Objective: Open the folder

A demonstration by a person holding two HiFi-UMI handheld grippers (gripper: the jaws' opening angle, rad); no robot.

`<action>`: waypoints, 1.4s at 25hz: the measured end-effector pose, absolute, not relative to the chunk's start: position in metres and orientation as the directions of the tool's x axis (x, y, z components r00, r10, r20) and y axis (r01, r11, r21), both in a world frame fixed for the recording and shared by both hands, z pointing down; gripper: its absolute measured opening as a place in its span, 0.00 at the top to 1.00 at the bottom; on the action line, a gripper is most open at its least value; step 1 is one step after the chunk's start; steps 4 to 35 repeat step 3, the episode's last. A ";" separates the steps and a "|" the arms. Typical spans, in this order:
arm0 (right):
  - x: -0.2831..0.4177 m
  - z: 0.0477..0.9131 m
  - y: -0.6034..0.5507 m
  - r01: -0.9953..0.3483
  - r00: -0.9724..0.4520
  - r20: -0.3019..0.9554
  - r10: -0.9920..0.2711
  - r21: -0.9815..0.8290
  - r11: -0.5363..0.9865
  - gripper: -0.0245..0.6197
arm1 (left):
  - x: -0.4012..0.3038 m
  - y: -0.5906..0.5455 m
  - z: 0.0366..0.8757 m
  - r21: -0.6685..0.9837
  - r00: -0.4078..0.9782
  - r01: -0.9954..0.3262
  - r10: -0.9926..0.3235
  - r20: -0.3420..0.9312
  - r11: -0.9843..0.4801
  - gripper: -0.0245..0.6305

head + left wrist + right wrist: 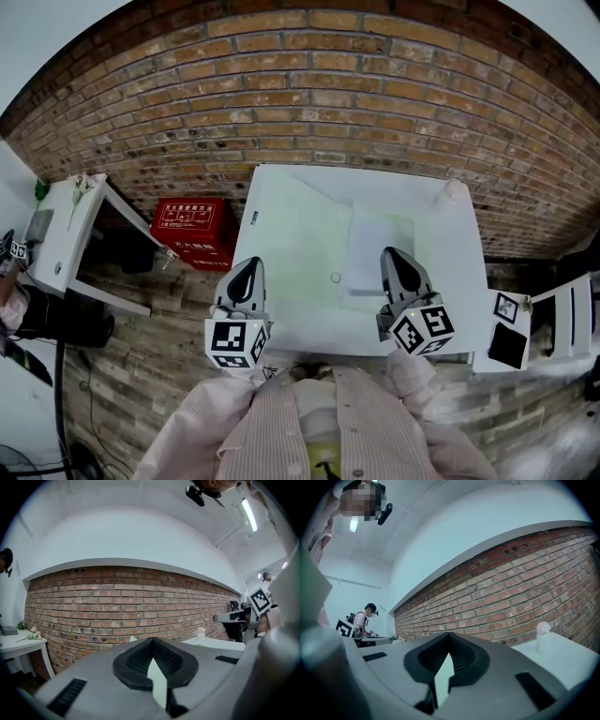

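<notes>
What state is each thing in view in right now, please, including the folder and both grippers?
Folder: lying flat on the table, apparently closed.
Left gripper: shut, nothing held.
Right gripper: shut, nothing held.
White bottle: upright at the table's far corner.

A red box (192,230) sits by the brick wall (309,94), beside the table (300,281).

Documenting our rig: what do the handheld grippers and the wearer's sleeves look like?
The left gripper and right gripper are grey tapered shells, black ribbed pads, each with a cube of square black markers. Pale pink, finely striped sleeves.
</notes>
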State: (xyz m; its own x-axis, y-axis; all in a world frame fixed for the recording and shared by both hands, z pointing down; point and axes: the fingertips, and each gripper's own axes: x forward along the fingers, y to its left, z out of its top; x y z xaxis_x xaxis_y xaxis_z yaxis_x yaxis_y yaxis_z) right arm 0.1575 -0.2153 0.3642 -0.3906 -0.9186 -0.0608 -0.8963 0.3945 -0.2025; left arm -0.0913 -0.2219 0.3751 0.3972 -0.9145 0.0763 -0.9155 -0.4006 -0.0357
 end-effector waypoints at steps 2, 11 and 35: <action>0.159 0.366 -0.215 -0.898 -0.389 -0.060 -0.919 -0.199 0.393 0.96 | -0.093 -0.221 0.376 -0.036 0.393 -0.917 -0.916 0.078 -0.396 0.97; 0.159 0.366 -0.214 -0.898 -0.388 -0.060 -0.920 -0.198 0.392 0.96 | -0.093 -0.220 0.377 -0.037 0.390 -0.918 -0.917 0.079 -0.394 0.97; 0.159 0.366 -0.214 -0.898 -0.388 -0.060 -0.920 -0.198 0.392 0.96 | -0.093 -0.220 0.377 -0.037 0.390 -0.918 -0.917 0.079 -0.394 0.97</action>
